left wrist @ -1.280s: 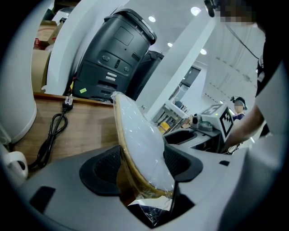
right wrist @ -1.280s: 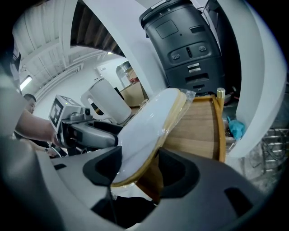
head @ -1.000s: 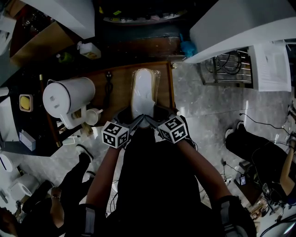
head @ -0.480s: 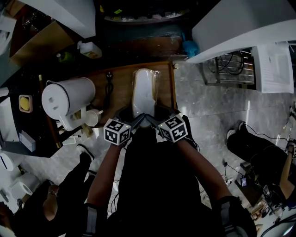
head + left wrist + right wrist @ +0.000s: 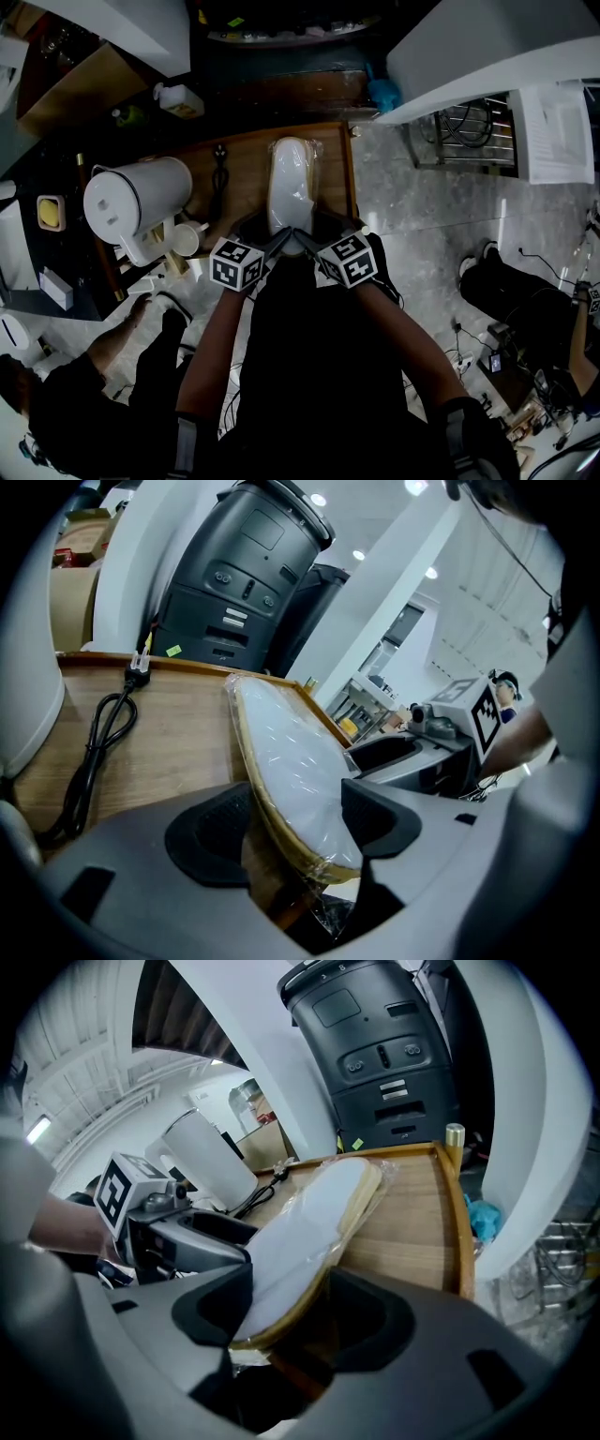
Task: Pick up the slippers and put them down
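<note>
Slippers (image 5: 291,183), a white pair with tan soles sealed in clear wrap, are gripped at their near end by both tools at once. The left gripper (image 5: 272,246) has its dark pads pressed on either side of the pack's near tip, with the pack standing on edge between them in the left gripper view (image 5: 291,761). The right gripper (image 5: 309,246) clamps the same end from the other side, its jaws set fairly wide around the pack's thickness (image 5: 300,1241). The two marker cubes sit close together just in front of the person's body.

From there the pack reaches away over a wooden table (image 5: 244,173); whether its far end touches the wood I cannot tell. A black cable (image 5: 219,173) lies on the table to the left of it, and farther left stands a white kettle (image 5: 136,197). Beyond the table's far edge rises a dark grey machine (image 5: 234,574).
</note>
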{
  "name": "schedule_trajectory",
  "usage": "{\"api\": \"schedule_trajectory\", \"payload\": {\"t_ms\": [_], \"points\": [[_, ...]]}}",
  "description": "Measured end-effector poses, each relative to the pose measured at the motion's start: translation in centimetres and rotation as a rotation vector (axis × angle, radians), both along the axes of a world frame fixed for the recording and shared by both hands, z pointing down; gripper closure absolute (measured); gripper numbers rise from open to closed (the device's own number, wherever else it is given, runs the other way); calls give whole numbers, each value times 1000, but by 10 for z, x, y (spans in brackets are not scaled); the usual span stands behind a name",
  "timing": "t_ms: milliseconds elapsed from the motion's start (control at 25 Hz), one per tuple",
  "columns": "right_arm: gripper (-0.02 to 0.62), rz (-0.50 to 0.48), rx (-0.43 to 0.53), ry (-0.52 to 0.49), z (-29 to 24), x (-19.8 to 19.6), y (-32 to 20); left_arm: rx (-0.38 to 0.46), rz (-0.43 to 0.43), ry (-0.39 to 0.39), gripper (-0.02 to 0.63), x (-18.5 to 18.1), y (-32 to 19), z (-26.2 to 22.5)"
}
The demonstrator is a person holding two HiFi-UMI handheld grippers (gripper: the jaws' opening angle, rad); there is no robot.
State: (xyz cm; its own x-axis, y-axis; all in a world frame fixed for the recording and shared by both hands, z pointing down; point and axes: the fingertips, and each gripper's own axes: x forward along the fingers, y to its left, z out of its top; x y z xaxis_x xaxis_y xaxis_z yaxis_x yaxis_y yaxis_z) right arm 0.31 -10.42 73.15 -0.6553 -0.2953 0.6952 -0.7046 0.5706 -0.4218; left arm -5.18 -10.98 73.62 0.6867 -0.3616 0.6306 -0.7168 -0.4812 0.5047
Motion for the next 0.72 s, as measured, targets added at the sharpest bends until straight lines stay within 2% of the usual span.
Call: {"api": "schedule_trajectory", "payload": {"t_ms": [360, 720], "points": [[334, 16, 23, 33, -33, 9, 4, 20, -21, -3, 307, -9, -1, -35], [350, -21, 56, 2, -89, 2, 18, 74, -4, -16, 310, -7, 10, -91]]}}
